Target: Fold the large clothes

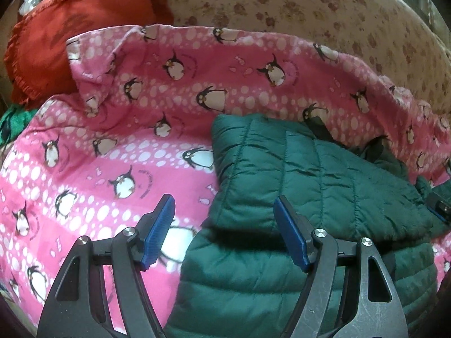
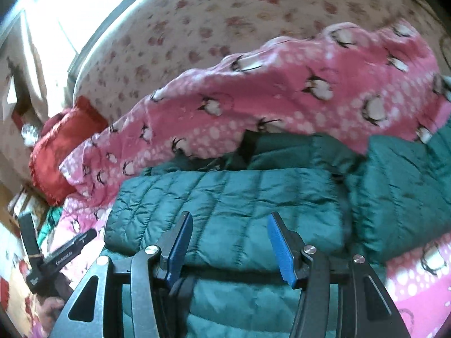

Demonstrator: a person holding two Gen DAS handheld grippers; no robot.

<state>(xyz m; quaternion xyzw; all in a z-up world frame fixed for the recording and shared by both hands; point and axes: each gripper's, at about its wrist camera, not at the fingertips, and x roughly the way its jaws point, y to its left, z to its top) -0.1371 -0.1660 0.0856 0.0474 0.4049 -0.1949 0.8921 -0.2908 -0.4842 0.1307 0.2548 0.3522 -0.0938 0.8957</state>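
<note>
Jacket: dark green quilted puffer jacket [image 1: 310, 174], glossy, stitched in puffy channels, folded over itself, at lower right of the left wrist view.
Under it: soft pink penguin-print blanket [image 1: 112, 146].
Left gripper [image 1: 222, 225]: released, empty, straddling the jacket's left edge.
Right gripper [image 2: 229, 242]: released, empty, jacket just beyond its blue ribbed pads.

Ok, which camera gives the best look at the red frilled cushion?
The left wrist view: the red cushion is sharp, its ruffled edge showing, with the pink penguin blanket overlapping one corner. The right wrist view shows it smaller, blurred, at the frame's left edge.
</note>
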